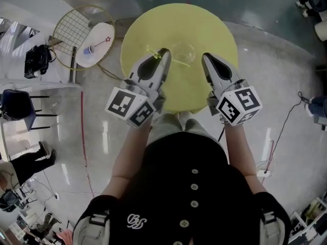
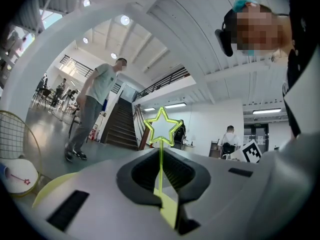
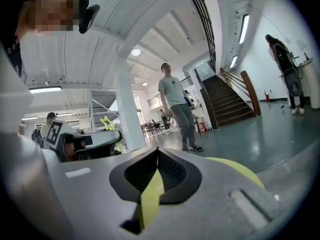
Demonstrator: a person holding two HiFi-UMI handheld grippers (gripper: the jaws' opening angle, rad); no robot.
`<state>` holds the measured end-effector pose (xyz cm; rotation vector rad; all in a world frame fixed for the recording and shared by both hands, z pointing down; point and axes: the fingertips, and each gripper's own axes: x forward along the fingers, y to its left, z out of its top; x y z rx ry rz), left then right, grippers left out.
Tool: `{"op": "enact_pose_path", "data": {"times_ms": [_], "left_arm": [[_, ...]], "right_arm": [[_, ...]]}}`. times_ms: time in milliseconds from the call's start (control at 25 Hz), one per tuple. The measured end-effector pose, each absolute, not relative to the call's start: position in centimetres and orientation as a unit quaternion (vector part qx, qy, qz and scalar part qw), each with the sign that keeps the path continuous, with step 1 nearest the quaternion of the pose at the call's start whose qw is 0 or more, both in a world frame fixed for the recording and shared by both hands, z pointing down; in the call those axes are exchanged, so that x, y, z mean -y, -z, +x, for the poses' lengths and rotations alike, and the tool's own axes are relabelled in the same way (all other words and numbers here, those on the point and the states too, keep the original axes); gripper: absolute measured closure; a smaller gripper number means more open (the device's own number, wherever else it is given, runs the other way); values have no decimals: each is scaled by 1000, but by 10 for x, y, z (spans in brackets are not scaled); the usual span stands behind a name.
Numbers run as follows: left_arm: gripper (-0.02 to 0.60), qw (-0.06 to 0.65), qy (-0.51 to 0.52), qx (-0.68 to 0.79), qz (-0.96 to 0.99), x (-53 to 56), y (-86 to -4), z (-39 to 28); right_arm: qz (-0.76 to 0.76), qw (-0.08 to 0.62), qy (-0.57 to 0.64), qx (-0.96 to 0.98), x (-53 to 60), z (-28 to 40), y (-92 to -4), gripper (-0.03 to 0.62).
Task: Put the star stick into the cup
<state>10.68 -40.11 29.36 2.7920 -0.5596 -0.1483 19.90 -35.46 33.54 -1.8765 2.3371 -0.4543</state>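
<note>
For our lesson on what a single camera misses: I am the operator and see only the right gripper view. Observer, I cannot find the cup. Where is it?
Observer: The cup stands on the yellow table, between the tips of the left gripper and the right gripper.
Operator: Is the stick properly gripped?
Observer: Yes. The left gripper view shows its jaws shut on the star stick, with the star out past the tips.
Operator: Is there anything else I could confuse it with?
Observer: A red star stick lies on a white round surface, off to the left of the table.
</note>
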Motion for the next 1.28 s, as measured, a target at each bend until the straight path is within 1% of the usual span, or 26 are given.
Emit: {"op": "enact_pose_path", "data": {"times_ms": [400,840,1280], "left_arm": [[558,141,60,187,970,460,-295,113],[558,171,5,149,974,491,-336,136],[558,197,-18,121,973,504,-376,151]], "right_arm": [[-646,59,156,-745,400,223,-340,590],[-664,57,192,-720,425,228,-366,589],[-671,63,213,-708,438,230,-385,591]]}}
